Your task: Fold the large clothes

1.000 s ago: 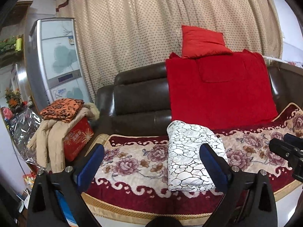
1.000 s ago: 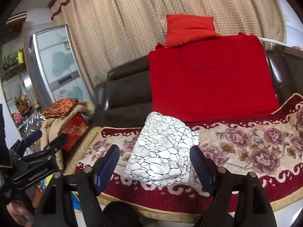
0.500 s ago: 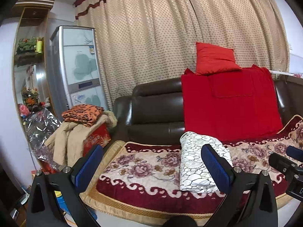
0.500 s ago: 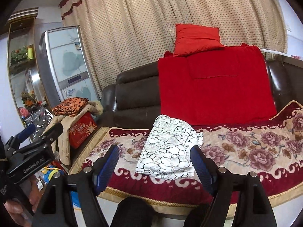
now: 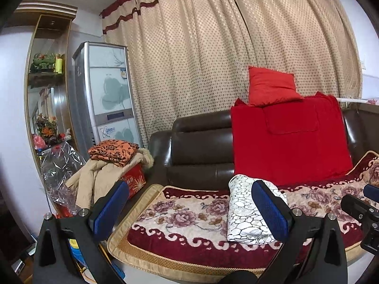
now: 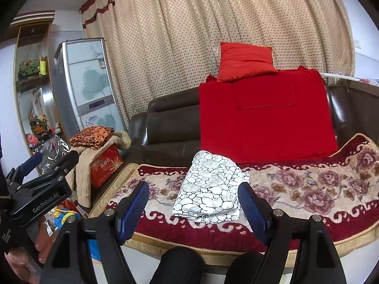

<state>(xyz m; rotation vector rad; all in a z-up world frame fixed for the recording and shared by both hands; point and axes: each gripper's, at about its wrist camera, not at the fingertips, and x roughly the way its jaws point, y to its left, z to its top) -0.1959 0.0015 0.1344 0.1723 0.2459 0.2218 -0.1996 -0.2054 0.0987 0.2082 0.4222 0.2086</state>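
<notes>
The folded white garment (image 6: 209, 189) lies on the floral sofa cover (image 6: 308, 189), in front of the red blanket (image 6: 265, 118). Left tongs (image 5: 189, 209) and right tongs (image 6: 195, 209) both stand spread wide, holding nothing, clear of the garment.

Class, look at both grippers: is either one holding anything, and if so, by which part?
Nothing is held. The left gripper and right gripper are open, apart from the folded white garment.

White garment (image 6: 210, 189) with black crackle lines, ahead of the blue-padded right gripper (image 6: 194, 209); floral maroon-and-cream sofa cover (image 6: 319, 187); plain red blanket (image 6: 265, 116); beige dotted curtain (image 6: 189, 35).
</notes>
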